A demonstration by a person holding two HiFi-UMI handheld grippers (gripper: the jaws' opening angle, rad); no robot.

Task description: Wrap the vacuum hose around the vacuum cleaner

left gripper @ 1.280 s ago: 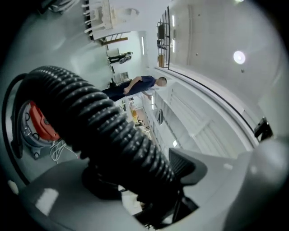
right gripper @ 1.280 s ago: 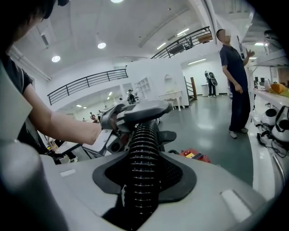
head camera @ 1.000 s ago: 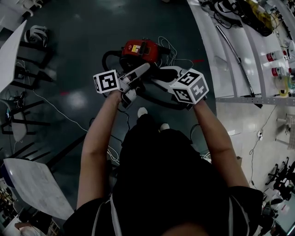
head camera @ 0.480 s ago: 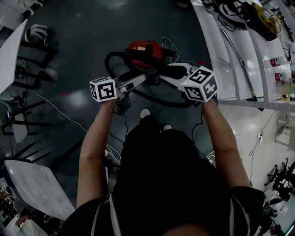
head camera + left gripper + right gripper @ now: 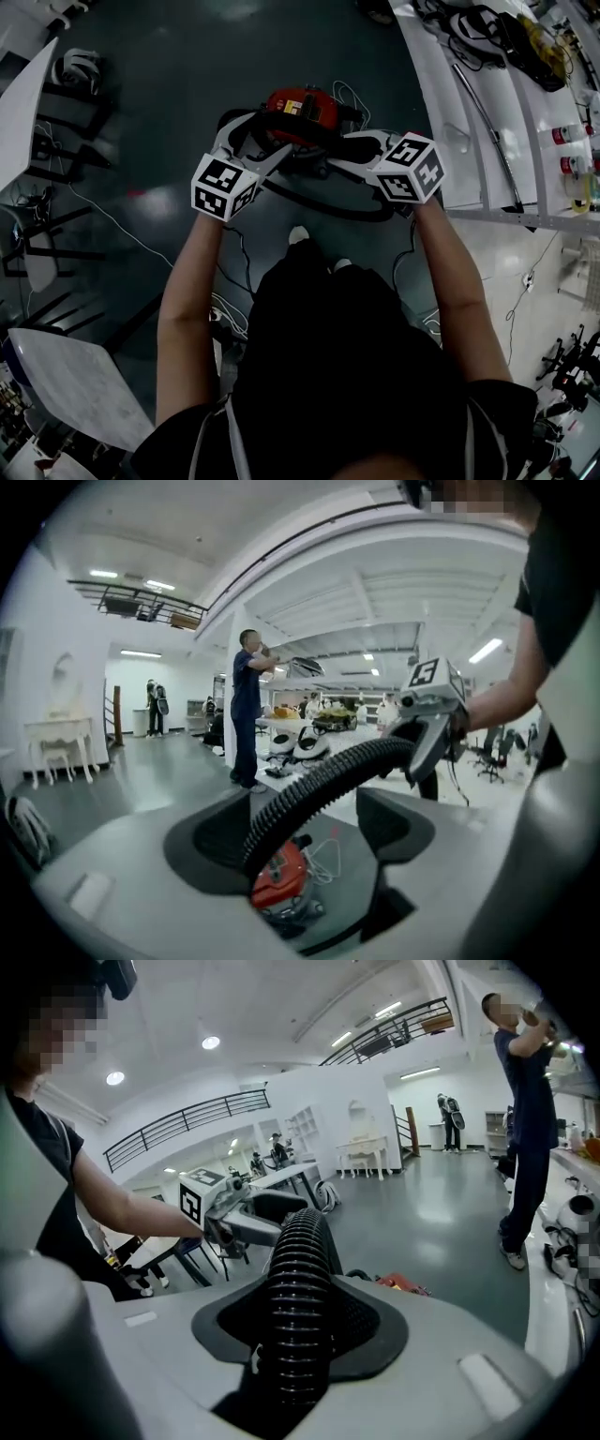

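**Ribbed hose held up over the vacuum cleaner**

The hose (image 5: pixel 298 1279) looks light, springy and ribbed. It bends easily but will probably try to uncoil, and the ribs give good purchase. Taking it across its width at two spots on a free stretch seems best. It arches above the red vacuum cleaner (image 5: pixel 298 105), and a slack loop lies on the floor (image 5: pixel 187 75) just on the person's side of the vacuum cleaner. The right claw (image 5: pixel 298 1335) is clenched across the hose, its pads pressing the ribs. The left claw (image 5: pixel 305 832) stands wide. The hose runs between its jaws, close to one pad, and is not squeezed.
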